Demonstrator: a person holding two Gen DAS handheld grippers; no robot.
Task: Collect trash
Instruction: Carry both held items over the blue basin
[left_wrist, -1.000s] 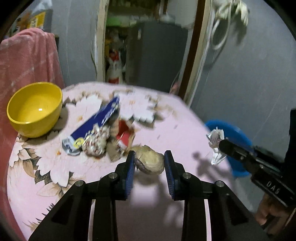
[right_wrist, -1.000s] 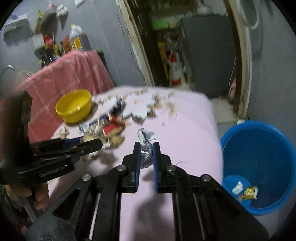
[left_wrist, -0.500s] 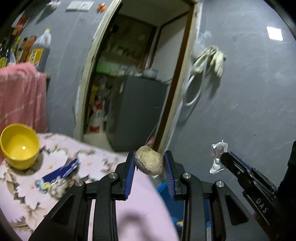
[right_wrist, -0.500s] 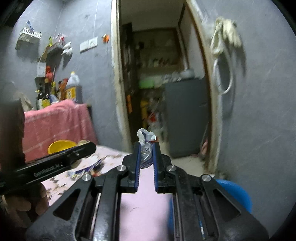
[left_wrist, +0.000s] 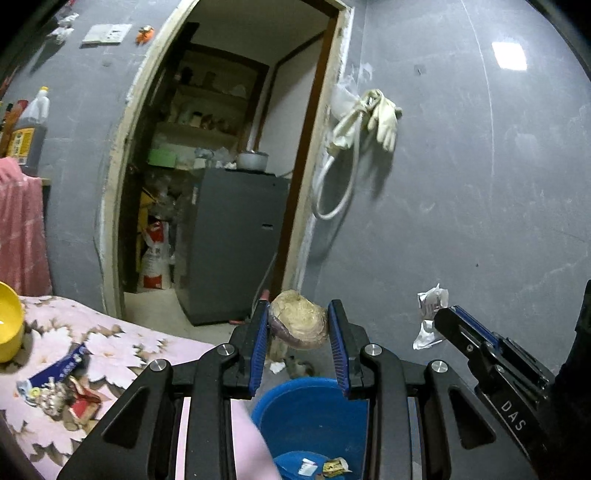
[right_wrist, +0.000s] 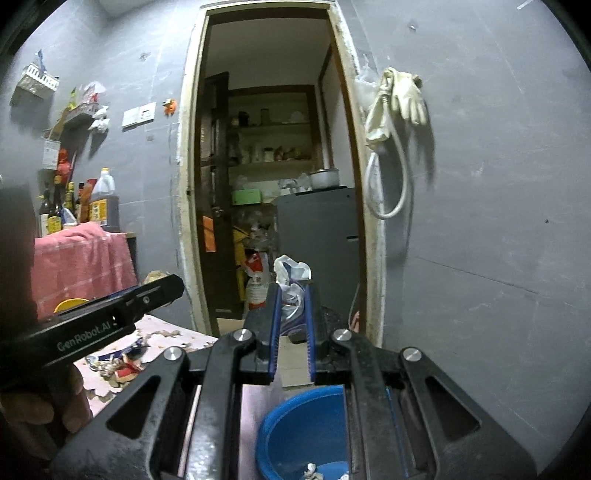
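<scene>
My left gripper is shut on a tan, round lump of trash and holds it in the air above a blue bin. My right gripper is shut on a crumpled clear-and-white plastic wrapper, also raised above the blue bin. The right gripper and its wrapper show at the right of the left wrist view. The bin holds a few small scraps. More trash, with a blue wrapper and red scraps, lies on the pink flowered table.
A yellow bowl stands at the table's left edge. A grey wall with hanging gloves and hose is ahead. An open doorway shows a grey cabinet and shelves. Bottles stand on a pink-covered stand.
Both grippers have lifted off the table with their trash and swung right. They now hang over the blue bin; the table has dropped to the lower left.
</scene>
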